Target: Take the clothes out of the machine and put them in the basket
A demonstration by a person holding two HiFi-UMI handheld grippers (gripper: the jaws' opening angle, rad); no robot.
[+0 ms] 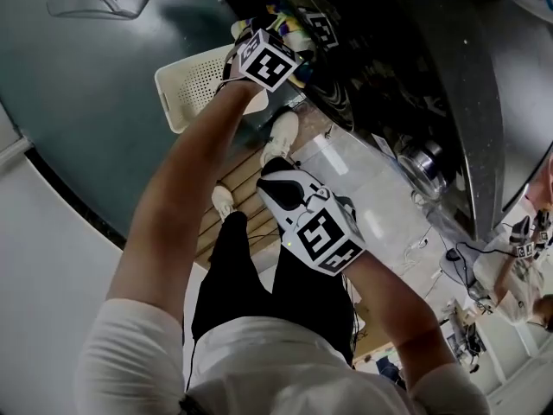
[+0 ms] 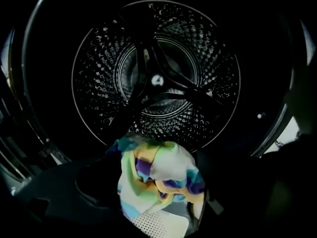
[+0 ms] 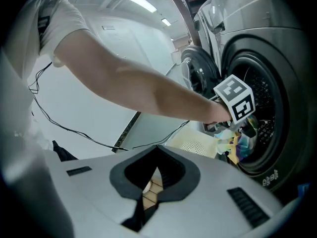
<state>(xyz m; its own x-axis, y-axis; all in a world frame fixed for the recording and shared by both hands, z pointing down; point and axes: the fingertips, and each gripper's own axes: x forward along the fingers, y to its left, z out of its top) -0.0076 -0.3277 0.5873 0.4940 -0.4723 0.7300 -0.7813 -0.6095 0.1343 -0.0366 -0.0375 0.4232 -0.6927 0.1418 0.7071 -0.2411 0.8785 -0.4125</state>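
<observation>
A striped cloth [image 2: 148, 182] in yellow, purple, blue and white hangs at the mouth of the washing machine [image 3: 257, 58], in front of its steel drum [image 2: 158, 78]. It lies between the dark, widely spread jaws of my left gripper [image 2: 161, 197], and I see no pad pressing on it. The cream perforated basket [image 1: 194, 80] stands on the floor just below the cloth [image 3: 233, 143]. In the head view my left gripper [image 1: 289, 33] reaches into the machine's opening. My right gripper [image 1: 275, 175] hangs lower and nearer to me. Its white jaws [image 3: 157, 148] meet with nothing held.
The machine's round door [image 3: 198, 78] stands open behind the basket [image 3: 193, 144]. The person's white shoes [image 1: 281, 137] stand on a wooden strip by the machine. A thin black cable [image 3: 74, 133] hangs from the person's left arm. Another person with grippers [image 1: 523, 232] is at the far right.
</observation>
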